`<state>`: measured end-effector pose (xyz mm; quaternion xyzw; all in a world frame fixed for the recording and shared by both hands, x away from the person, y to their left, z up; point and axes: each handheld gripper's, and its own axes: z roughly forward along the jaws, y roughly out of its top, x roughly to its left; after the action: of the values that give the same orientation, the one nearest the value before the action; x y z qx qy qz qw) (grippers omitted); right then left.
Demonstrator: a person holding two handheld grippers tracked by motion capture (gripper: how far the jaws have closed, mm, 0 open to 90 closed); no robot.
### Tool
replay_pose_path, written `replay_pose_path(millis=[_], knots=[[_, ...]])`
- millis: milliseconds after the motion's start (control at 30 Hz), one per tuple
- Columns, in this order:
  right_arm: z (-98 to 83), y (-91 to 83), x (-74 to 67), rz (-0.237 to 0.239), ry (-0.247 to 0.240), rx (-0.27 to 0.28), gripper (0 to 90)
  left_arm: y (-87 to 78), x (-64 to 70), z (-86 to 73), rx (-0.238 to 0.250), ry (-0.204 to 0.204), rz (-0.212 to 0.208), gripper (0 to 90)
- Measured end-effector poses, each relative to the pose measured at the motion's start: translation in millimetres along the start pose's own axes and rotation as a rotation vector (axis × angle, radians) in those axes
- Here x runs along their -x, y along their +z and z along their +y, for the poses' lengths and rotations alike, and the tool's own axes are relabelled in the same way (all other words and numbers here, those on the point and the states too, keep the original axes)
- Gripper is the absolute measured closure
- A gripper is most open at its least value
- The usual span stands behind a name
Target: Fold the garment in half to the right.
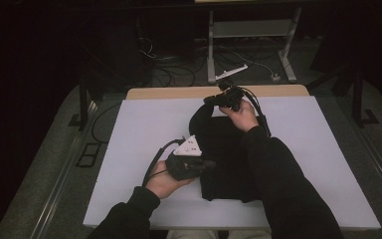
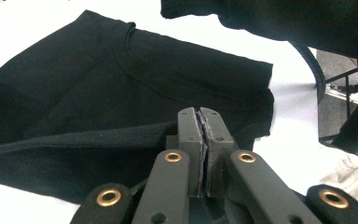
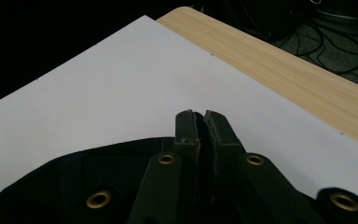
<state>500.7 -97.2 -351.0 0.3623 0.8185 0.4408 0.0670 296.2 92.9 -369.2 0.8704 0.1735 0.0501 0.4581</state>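
Note:
A black garment [image 1: 229, 159] lies along the middle of the white board [image 1: 144, 129]. My left gripper [image 1: 210, 163] is at the garment's left edge with its jaws shut, and in the left gripper view [image 2: 200, 116] a folded hem of the garment [image 2: 98, 84] runs into the pads. My right gripper [image 1: 210, 100] is at the garment's far left corner, where the cloth rises to it. In the right gripper view [image 3: 196, 119] its jaws are shut, with the garment [image 3: 74, 186] hanging under them over the board [image 3: 121, 79].
The wooden table edge [image 1: 179, 92] shows beyond the board's far side [image 3: 284, 65]. My right forearm in a black sleeve [image 1: 278, 179] lies across the garment's right part [image 2: 284, 18]. Cables [image 1: 169, 69] and a metal stand [image 1: 248, 30] sit on the floor behind.

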Motion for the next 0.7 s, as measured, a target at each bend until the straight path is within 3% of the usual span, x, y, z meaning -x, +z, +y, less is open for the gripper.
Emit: replay_pose_path(millis=[700], knots=[[-12.1,-20.0,19.2,-0.015,0.031,0.019,82.8,26.9,6.5,17.0,-0.020,0.026,-0.048,87.2]])
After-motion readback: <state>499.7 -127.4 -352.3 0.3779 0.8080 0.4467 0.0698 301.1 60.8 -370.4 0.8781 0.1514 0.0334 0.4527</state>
